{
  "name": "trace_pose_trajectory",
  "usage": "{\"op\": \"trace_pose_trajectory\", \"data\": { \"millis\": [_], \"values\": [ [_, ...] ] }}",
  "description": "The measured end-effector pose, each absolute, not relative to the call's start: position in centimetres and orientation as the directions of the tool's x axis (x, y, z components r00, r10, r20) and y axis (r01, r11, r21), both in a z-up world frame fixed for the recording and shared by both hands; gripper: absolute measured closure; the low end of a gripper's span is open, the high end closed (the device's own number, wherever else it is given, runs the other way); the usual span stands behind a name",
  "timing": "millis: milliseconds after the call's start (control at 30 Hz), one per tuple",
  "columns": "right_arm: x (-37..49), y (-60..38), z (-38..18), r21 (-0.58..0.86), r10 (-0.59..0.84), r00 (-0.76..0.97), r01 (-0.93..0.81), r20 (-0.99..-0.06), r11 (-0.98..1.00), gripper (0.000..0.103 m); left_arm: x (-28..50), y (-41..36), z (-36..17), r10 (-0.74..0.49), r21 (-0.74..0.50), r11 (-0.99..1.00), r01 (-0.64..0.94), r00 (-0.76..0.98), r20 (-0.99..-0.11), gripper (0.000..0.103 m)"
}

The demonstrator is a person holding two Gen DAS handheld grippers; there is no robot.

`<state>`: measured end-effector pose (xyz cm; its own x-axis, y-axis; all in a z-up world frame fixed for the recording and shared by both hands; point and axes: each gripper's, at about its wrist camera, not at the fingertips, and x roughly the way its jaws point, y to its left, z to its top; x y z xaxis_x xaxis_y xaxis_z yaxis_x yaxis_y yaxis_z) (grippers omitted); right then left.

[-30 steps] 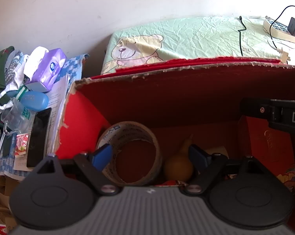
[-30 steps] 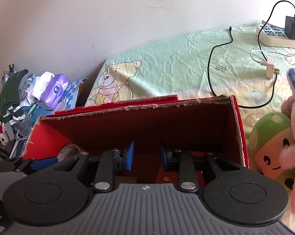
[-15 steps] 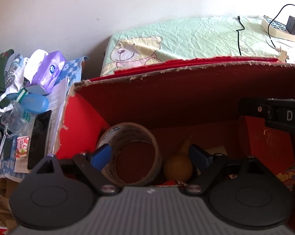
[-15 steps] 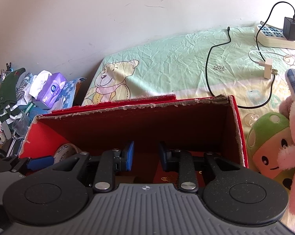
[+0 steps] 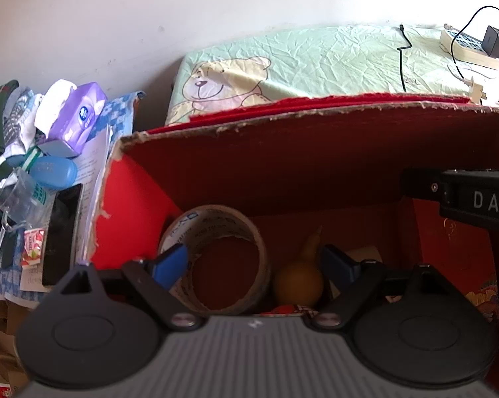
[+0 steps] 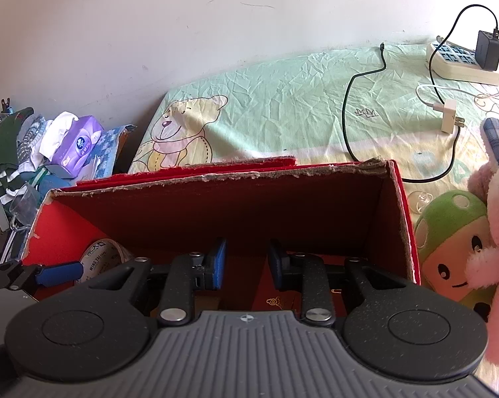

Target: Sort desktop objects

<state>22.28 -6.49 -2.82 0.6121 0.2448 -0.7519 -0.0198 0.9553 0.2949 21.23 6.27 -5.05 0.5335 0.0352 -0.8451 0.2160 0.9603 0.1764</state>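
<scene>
An open red cardboard box (image 5: 282, 122) fills both views. On its floor at the left a brown tape roll (image 5: 216, 255) stands on edge, with a small yellow-brown gourd-shaped thing (image 5: 299, 282) beside it. My left gripper (image 5: 252, 262) hangs just above them, jaws wide open and holding nothing. My right gripper (image 6: 246, 265) is over the right half of the box (image 6: 216, 175), its blue pads (image 6: 218, 265) a small gap apart with nothing between them. A red printed packet (image 6: 276, 301) lies below it. The tape roll (image 6: 103, 255) shows at the lower left of the right wrist view.
Left of the box lies a cluttered pile: purple tissue pack (image 5: 80, 116), blue case (image 5: 53, 172), black phone (image 5: 62, 232), clear cup (image 5: 17, 195), clothes. Behind is a bear-print sheet (image 6: 282, 109) with a power strip (image 6: 462, 63) and cable. Plush toys (image 6: 455, 245) press against the box's right side.
Both views have shifted slightly, the right gripper drawing a little up and back from the box. Neither gripper's jaws have changed, and the things in the box have not moved.
</scene>
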Motion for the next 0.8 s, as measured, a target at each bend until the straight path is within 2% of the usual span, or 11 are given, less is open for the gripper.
{"op": "trace_pose_trajectory", "data": {
  "millis": [800],
  "values": [
    [22.19,-6.54,-2.73,0.299,0.244,0.621,-0.016,-0.745,0.954,0.073,21.12,6.20,-4.93,0.043,0.182,0.961,0.207,0.539,-0.841,0.015]
  ]
}}
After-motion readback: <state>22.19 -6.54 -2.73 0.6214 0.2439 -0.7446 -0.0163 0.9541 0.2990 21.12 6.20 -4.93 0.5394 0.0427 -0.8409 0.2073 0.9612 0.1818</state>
